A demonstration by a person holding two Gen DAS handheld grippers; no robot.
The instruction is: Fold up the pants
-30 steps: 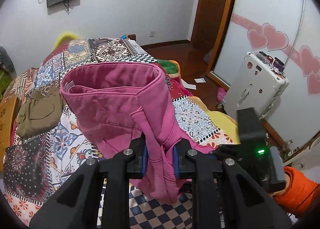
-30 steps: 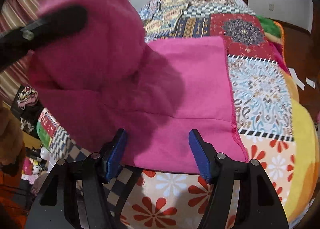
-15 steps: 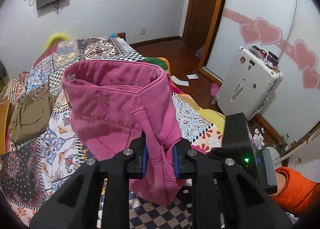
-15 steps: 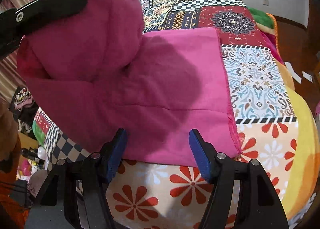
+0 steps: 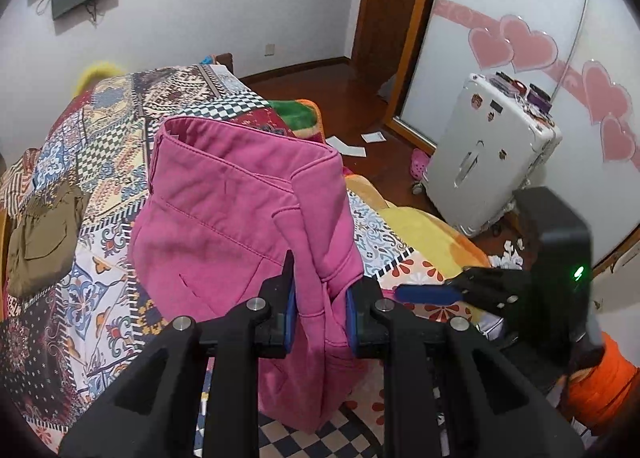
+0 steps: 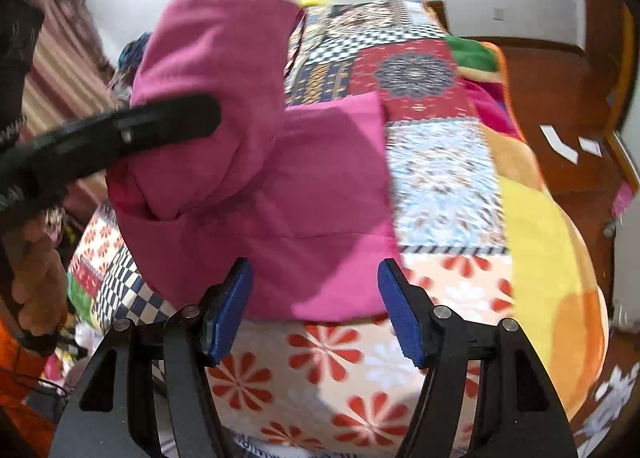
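The pink pants [image 5: 240, 226] hang lifted above the patchwork bedspread [image 5: 96, 138], waistband end up. My left gripper [image 5: 320, 310] is shut on a bunched edge of the pants and holds them in the air. In the right wrist view the pants [image 6: 320, 194] drape from the left gripper's black finger [image 6: 160, 126] down onto the bed. My right gripper [image 6: 316, 310] is open and empty, its blue pads just short of the near edge of the pants. It also shows at the right of the left wrist view [image 5: 440, 294].
An olive garment [image 5: 40, 238] lies on the bed's left side. A white suitcase [image 5: 488, 162] stands on the wooden floor to the right, near papers [image 5: 352, 148]. An orange sleeve [image 5: 600, 390] shows at lower right. The bed's yellow edge [image 6: 560, 258] drops off to the right.
My left gripper has raised the pants higher and carried them forward over the bed. My right gripper has drawn back a little from the lower cloth, staying open.
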